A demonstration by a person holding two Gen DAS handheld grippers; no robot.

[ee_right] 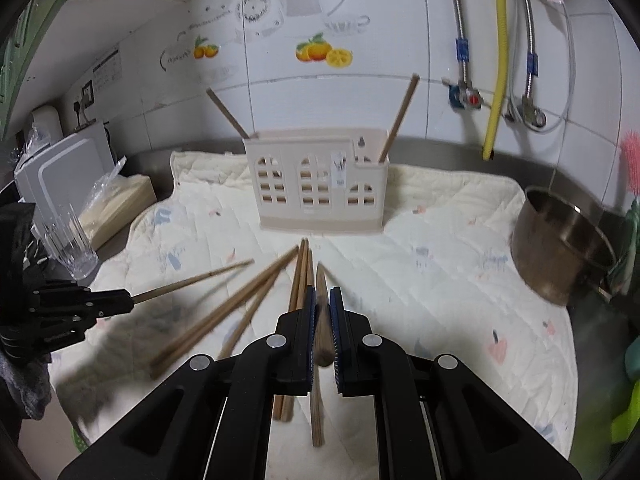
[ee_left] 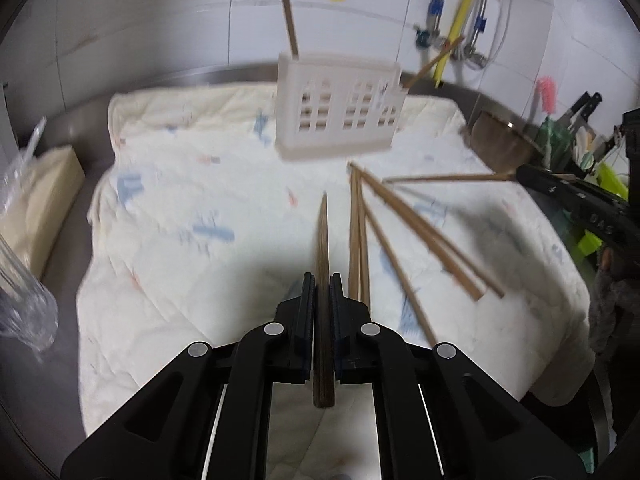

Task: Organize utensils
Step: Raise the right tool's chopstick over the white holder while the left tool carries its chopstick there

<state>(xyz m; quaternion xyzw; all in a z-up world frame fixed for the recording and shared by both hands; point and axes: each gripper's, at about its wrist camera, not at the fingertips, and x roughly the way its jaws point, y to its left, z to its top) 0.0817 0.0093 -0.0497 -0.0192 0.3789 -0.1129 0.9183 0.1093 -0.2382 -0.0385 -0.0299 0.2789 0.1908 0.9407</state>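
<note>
A cream utensil holder [ee_left: 338, 106] with window cut-outs stands at the back of a quilted white mat [ee_left: 200, 200]; it also shows in the right wrist view [ee_right: 318, 182], with two chopsticks [ee_right: 398, 118] standing in it. Several loose wooden chopsticks [ee_left: 404, 216] lie fanned out on the mat [ee_right: 440, 280], and they show in the right wrist view too [ee_right: 240, 300]. My left gripper [ee_left: 322, 280] is shut on a dark chopstick [ee_left: 322, 240] pointing toward the holder. My right gripper [ee_right: 322, 294] is shut on a chopstick [ee_right: 321, 280] above the pile.
A steel pot [ee_right: 560, 244] sits at the mat's right edge. A clear glass [ee_right: 74, 248], a tissue box [ee_right: 116, 208] and a white appliance [ee_right: 60, 172] stand to the left. Pipes and a yellow hose [ee_right: 498, 60] run down the tiled wall.
</note>
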